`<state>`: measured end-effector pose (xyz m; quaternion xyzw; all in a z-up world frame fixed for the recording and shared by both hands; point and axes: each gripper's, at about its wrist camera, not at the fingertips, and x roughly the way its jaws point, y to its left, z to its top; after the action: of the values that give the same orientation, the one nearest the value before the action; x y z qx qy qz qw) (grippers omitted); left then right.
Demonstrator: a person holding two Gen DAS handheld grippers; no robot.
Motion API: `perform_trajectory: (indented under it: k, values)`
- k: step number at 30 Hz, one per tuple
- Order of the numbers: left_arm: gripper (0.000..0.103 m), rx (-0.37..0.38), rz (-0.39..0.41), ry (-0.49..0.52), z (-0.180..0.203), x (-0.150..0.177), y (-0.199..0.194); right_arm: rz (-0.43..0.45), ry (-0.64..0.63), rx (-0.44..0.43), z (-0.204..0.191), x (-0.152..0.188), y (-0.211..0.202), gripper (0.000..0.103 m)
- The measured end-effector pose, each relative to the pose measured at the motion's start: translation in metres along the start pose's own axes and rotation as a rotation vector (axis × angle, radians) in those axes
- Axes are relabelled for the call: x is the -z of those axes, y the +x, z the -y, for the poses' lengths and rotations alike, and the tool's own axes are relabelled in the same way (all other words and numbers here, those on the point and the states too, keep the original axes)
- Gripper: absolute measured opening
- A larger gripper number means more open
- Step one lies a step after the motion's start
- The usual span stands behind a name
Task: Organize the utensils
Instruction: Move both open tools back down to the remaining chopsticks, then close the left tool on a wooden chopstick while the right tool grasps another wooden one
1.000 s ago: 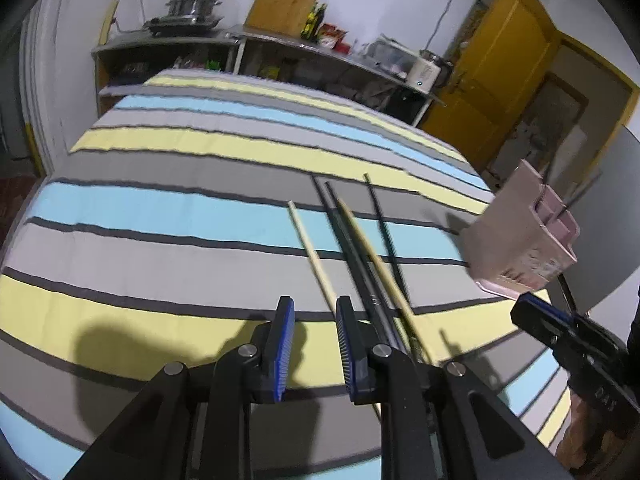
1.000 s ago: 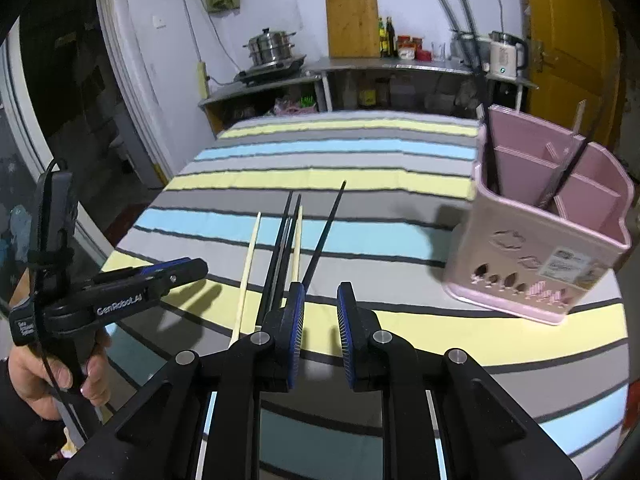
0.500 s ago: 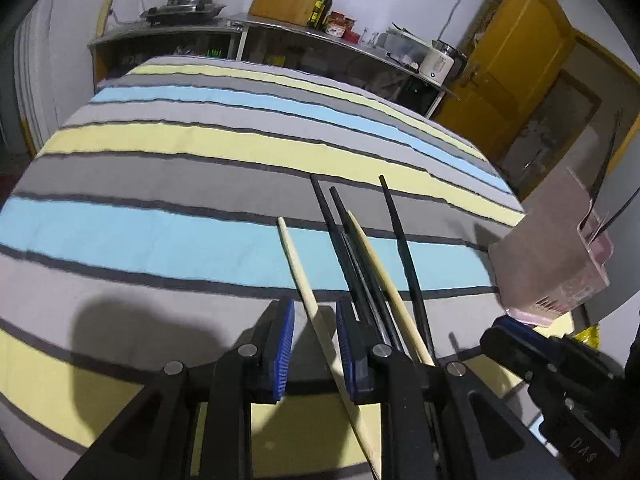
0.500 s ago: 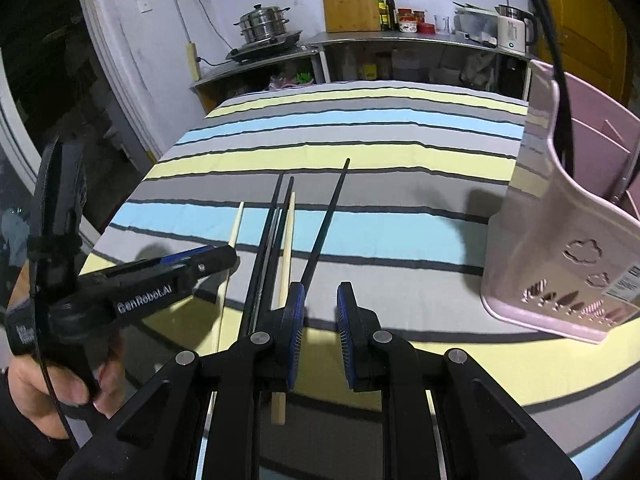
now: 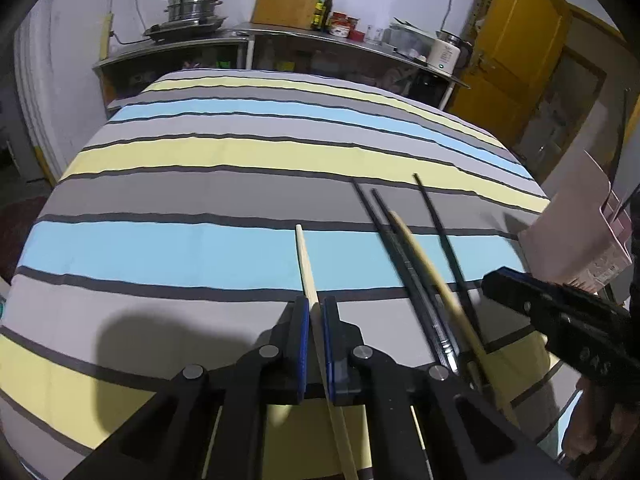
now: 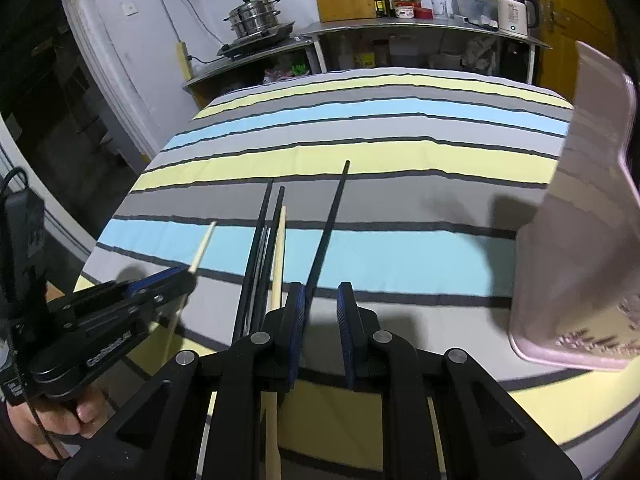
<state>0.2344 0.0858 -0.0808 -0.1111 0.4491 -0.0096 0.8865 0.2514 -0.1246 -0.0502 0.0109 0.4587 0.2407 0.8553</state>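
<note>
Several chopsticks lie on the striped tablecloth (image 5: pixel 200 248). My left gripper (image 5: pixel 316 304) is closing its jaws tight on the leftmost wooden chopstick (image 5: pixel 304 260), both blue pads pressing on it. A pair of black chopsticks (image 5: pixel 380 220), a second wooden one (image 5: pixel 424 264) and a lone black one (image 5: pixel 440 232) lie to its right. In the right wrist view my right gripper (image 6: pixel 322 292) stands open low over the cloth. The lone black chopstick (image 6: pixel 330 220) runs in beside its left pad. The pink utensil holder (image 6: pixel 580 220) stands close on the right.
Behind the table, a steel counter (image 5: pixel 340 36) carries a steamer pot (image 5: pixel 192 4), a cutting board, bottles and a kettle. A yellow door (image 5: pixel 516 52) is at the right. A person's hand (image 6: pixel 36 420) grips the left tool (image 6: pixel 188 276).
Both grippers sank and moved forward toward the chopsticks. The left jaws, open before, have closed on the leftmost wooden chopstick. The holder slid to the right edge of the right wrist view.
</note>
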Motion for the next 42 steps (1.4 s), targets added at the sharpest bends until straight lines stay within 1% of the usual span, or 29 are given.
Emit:
perform_trajectory:
  k: [2, 7, 14, 18, 21, 29, 33, 42]
  values:
    - [0.007, -0.015, 0.003, -0.005, -0.005, 0.0, -0.002, -0.01, 0.006, -0.001, -0.001, -0.004, 0.007, 0.017]
    - [0.007, -0.02, 0.004, -0.024, -0.014, 0.001, -0.004, -0.023, 0.011, -0.012, -0.002, -0.012, 0.018, 0.017]
    - [0.007, -0.009, 0.006, -0.038, -0.018, -0.001, -0.002, -0.02, -0.058, -0.051, -0.018, -0.017, 0.022, 0.017]
    - [0.007, 0.006, 0.003, -0.05, -0.021, -0.004, -0.001, -0.039, -0.098, -0.048, -0.027, -0.02, 0.032, 0.017]
    - [0.007, 0.01, -0.003, -0.047, -0.022, -0.007, 0.001, -0.06, -0.12, -0.031, -0.03, -0.022, 0.04, 0.015]
    - [0.007, 0.0, -0.022, -0.027, -0.019, -0.018, 0.008, -0.077, -0.122, -0.009, -0.025, -0.026, 0.046, 0.012]
    - [0.01, -0.012, -0.03, 0.009, -0.014, -0.023, 0.012, -0.085, -0.145, 0.003, -0.03, -0.029, 0.05, 0.013]
    - [0.011, -0.046, -0.047, 0.093, -0.003, -0.034, 0.024, -0.102, -0.166, 0.015, -0.033, -0.042, 0.062, 0.012]
